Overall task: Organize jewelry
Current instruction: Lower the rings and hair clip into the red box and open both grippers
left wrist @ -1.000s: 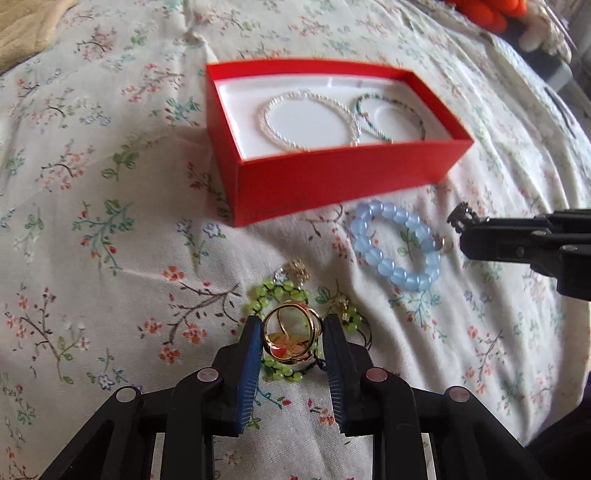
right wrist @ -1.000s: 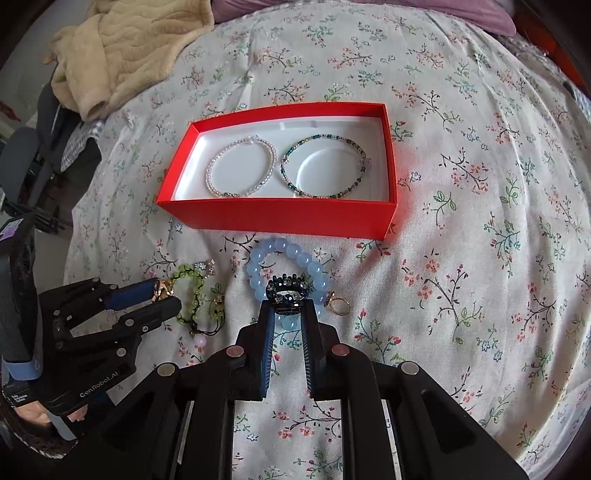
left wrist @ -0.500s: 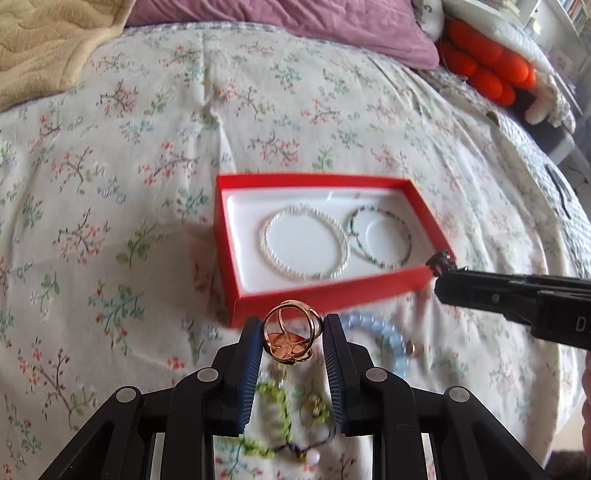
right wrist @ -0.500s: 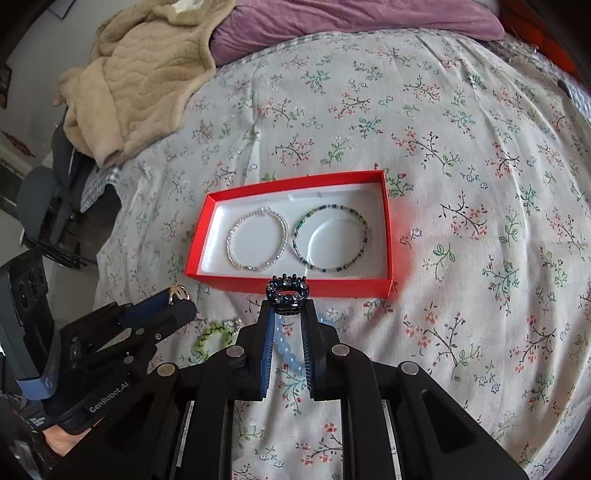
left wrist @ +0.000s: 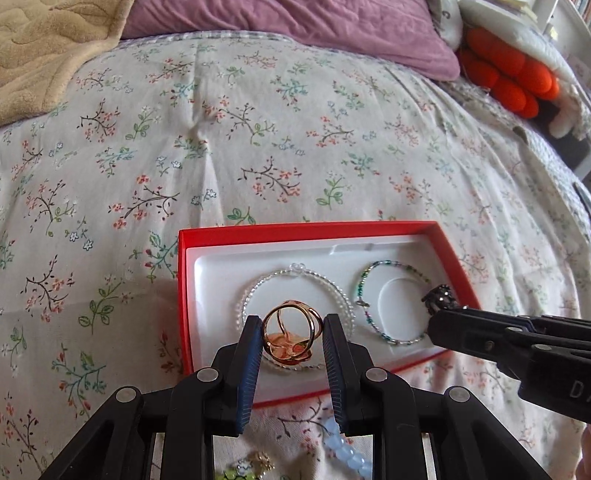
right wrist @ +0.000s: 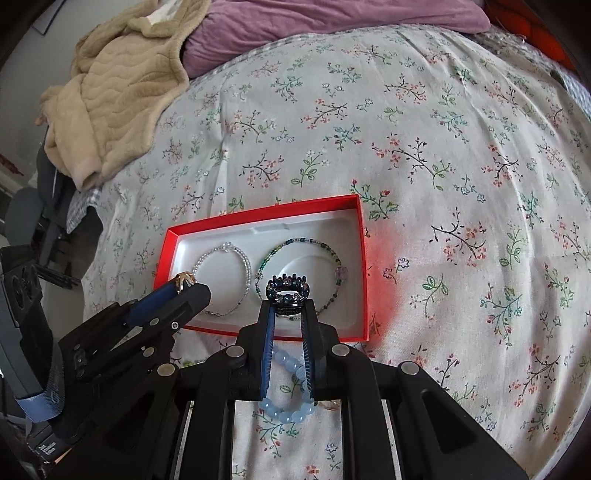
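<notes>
Both rings hang over the red jewelry box [left wrist: 221,236]: left gripper [left wrist: 293,334] grasps a gold ring [left wrist: 291,332], right gripper [right wrist: 288,301] clenches a dark crown ring [right wrist: 287,288]. Next, lower and release them on the white insert.

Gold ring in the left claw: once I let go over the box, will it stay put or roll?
The gold ring is probably rigid and light: it keeps its hoop shape while pinched in the left claw. Its round band could roll, though the broad ornament face likely tips it flat. The red box walls should contain it.

Home bedroom: floral bedspread [left wrist: 295,147], purple pillow [left wrist: 332,33].
</notes>
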